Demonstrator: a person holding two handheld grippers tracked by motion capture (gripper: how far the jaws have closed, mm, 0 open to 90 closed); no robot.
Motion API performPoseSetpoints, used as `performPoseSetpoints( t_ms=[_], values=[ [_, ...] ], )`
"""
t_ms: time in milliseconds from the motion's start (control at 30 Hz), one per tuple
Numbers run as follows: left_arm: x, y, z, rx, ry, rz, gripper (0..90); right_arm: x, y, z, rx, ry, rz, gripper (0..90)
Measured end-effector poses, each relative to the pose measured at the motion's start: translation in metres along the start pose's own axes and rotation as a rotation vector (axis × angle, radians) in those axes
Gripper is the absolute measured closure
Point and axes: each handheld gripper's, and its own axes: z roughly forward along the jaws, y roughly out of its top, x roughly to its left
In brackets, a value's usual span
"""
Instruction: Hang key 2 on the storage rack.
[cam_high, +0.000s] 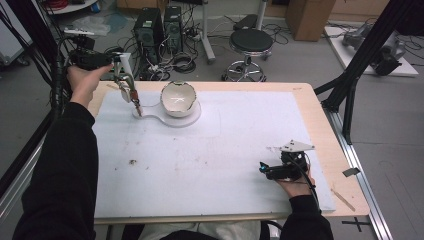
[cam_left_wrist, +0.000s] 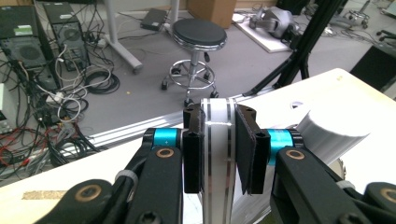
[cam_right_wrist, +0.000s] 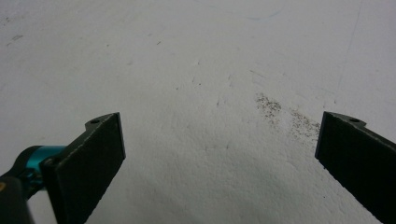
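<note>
Left gripper (cam_high: 131, 95), jaws clamped on a white striped handle (cam_left_wrist: 218, 154), held at the far left of the white mat (cam_high: 210, 160); right gripper (cam_high: 280, 170), jaws wide apart, resting low near right. White bowl (cam_high: 178, 99) stands on a clear base (cam_high: 170, 119). Grey floor beyond carries a black stool (cam_high: 250, 42) and computer towers (cam_high: 160, 27).

I saw a wooden surface (cam_high: 325, 130) under a white sheet (cam_high: 210, 165). On the sheet sat a clear stand (cam_high: 150, 116) bearing a white bowl (cam_high: 178, 98), and a dark speck (cam_high: 133, 162) lay nearer me.
</note>
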Motion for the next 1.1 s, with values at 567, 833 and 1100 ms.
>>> performPoseSetpoints(
  t_ms=[567,833,1100],
  values=[
    [0.013,-0.002,-0.008,0.054,-0.086,-0.135,58.3,0.001,0.002,0.001,-0.005,0.006,-0.003,0.6],
    [0.014,0.002,-0.024,0.063,-0.101,-0.147,33.8,0.001,0.004,0.001,-0.014,0.012,-0.003,0.6],
    [0.009,-0.003,-0.037,0.081,-0.141,-0.133,11.9,0.001,0.005,0.001,-0.017,0.013,-0.008,0.5]
  ],
)
